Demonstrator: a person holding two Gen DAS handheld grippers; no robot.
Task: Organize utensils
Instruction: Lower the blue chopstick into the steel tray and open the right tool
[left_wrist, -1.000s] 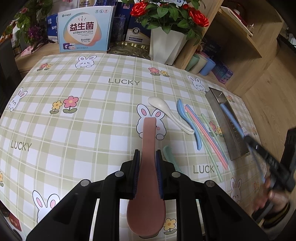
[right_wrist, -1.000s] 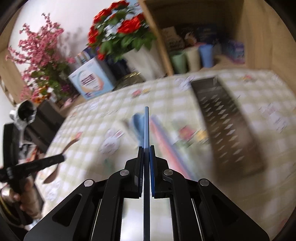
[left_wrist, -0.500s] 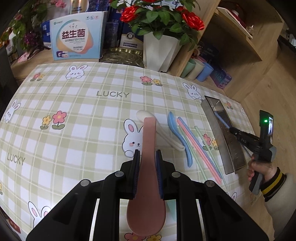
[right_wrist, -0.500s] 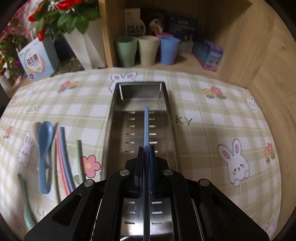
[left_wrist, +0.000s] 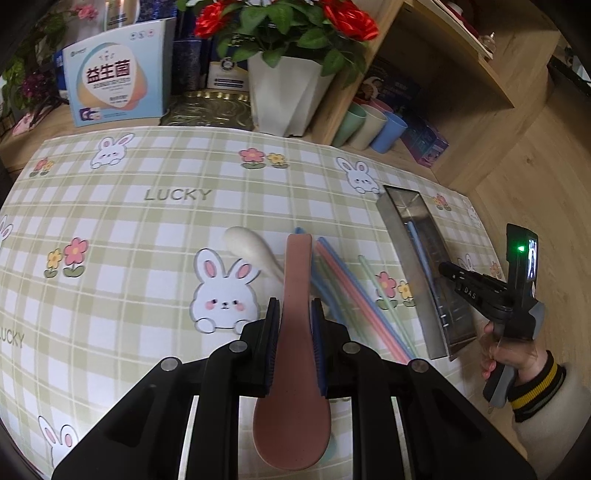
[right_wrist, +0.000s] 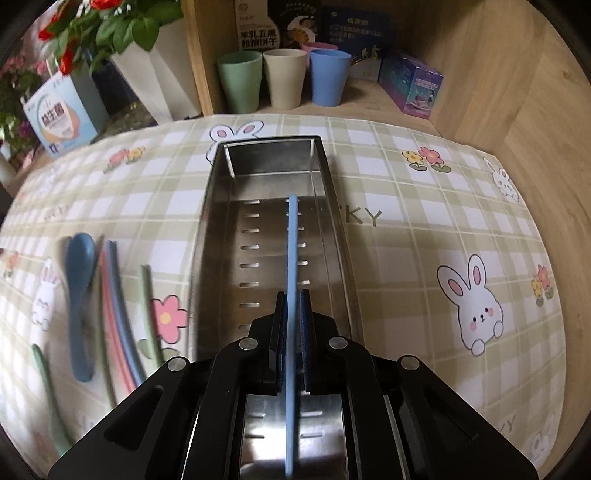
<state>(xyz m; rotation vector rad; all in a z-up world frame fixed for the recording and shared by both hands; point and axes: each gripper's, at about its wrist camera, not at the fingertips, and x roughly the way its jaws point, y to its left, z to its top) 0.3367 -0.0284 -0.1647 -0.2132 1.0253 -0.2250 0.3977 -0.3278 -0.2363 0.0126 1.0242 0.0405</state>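
Right tool (right_wrist: 293, 321) clamping a blue chopstick (right_wrist: 291, 236) over the steel tray (right_wrist: 214, 206), left tool (left_wrist: 293, 332) gripping a pink spoon (left_wrist: 295, 280) above the checked surface (left_wrist: 129, 229)

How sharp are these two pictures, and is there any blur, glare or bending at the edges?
Left wrist view: sharp; the fisheye bows the checked tablecloth and darkens the corners. Right wrist view: the metal tray is crisp with soft sheen, while the blue spoon and chopsticks at the left edge are smeared.
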